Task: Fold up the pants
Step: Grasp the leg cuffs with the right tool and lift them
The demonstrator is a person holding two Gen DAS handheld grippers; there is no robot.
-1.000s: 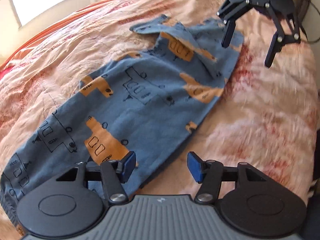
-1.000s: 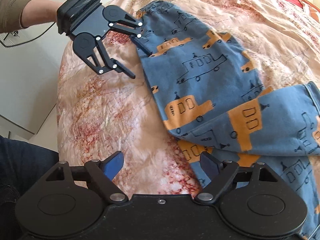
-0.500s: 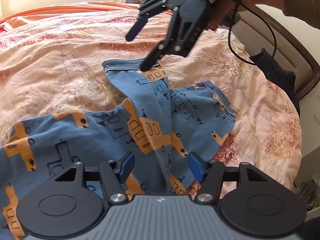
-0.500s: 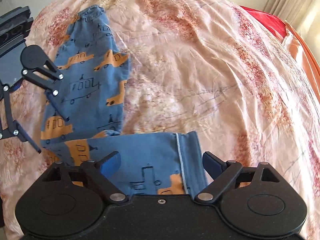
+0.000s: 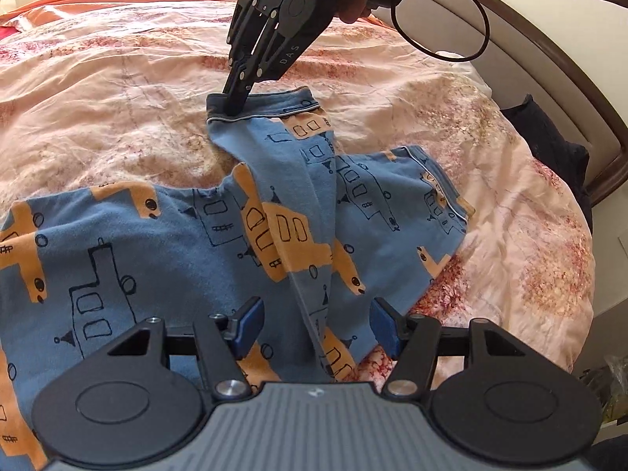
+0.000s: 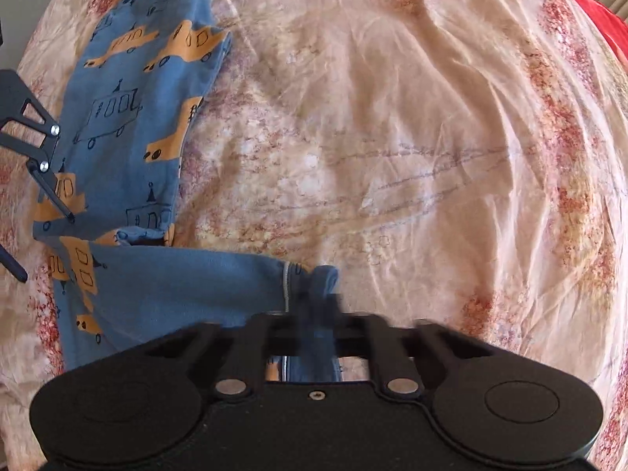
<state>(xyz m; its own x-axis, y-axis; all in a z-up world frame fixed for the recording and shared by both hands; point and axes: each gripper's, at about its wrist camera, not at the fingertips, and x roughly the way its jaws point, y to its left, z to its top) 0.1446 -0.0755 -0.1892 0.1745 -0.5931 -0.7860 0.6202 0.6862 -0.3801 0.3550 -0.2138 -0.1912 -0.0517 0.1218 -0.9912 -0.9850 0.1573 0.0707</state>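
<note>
Blue pants (image 5: 165, 259) with orange vehicle prints lie on the bed. One leg runs left, the other is folded across it with a raised crease. My left gripper (image 5: 314, 327) is open, low over the crease, holding nothing. My right gripper (image 5: 234, 106) is shut on the cuff (image 5: 271, 108) of the folded leg at the far end. In the right wrist view the shut right gripper (image 6: 320, 310) pinches that cuff (image 6: 302, 274), and the pants (image 6: 129, 117) stretch away to the left, with the left gripper's fingers (image 6: 51, 192) over them.
The pink and beige patterned bedspread (image 5: 117, 90) covers the bed, wide and wrinkled to the right in the right wrist view (image 6: 412, 157). A brown headboard (image 5: 569, 90) curves at the right. A black cable (image 5: 443, 11) loops from the right gripper.
My right gripper came down and shut on the leg cuff; it was open above it before. My left gripper has moved from the pants' side edge to over the crease, still open.
</note>
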